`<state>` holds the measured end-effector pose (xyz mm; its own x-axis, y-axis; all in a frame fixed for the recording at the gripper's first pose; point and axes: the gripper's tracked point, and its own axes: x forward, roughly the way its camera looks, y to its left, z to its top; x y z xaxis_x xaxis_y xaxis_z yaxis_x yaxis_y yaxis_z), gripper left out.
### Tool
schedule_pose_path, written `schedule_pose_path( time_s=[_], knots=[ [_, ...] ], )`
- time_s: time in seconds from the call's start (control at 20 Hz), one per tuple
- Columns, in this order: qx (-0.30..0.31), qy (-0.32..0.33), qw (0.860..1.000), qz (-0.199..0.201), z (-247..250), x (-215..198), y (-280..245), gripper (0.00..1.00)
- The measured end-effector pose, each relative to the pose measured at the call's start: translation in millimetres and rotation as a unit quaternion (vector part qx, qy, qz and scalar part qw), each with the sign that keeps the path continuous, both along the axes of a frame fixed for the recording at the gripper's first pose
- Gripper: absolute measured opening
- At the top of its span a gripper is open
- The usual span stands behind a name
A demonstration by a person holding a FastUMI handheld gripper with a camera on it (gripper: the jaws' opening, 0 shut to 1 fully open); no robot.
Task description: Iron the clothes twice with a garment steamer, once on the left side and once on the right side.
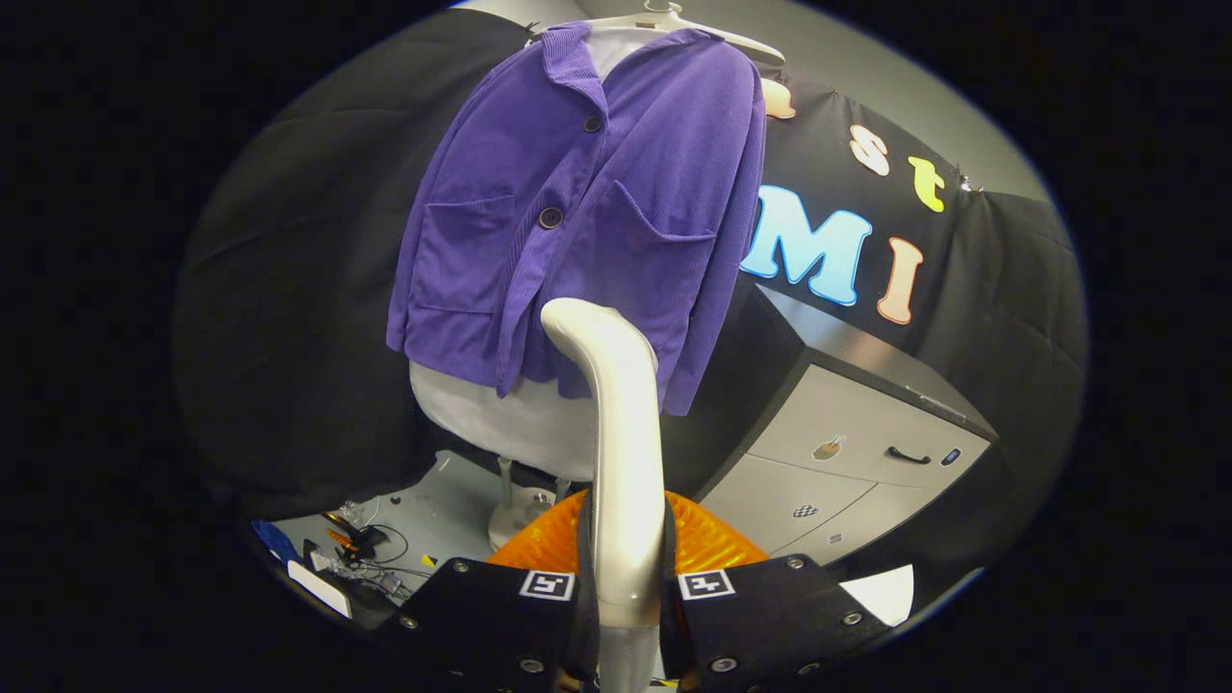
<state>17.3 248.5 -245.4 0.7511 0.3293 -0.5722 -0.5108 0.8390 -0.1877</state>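
My tool (628, 602) is clamped on the garment steamer (621, 452): both fingers press against the sides of its pale handle, which rises from between them and curves forward at the top. The steamer head sits against the lower hem area of the purple jacket (587, 212), near the middle front, below the second button. An orange part (707, 544) shows behind the handle, just beyond the fingers. The jacket hangs on a white hanger (693, 24) over a white garment (520, 423) whose hem shows below the jacket. It is buttoned, with patch pockets on both sides. To the right of the jacket stands a grey drawer cabinet (857, 462). On the floor left of the stand base (515, 515) lie loose cables (371, 558).
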Motion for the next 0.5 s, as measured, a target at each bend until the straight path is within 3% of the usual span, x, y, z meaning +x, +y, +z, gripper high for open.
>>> schedule_pose_path(
  time_s=[0.5],
  knots=[
    [0.081, -0.019, 0.995, 0.052, 80, -25, 50, 0.25]
  ],
)
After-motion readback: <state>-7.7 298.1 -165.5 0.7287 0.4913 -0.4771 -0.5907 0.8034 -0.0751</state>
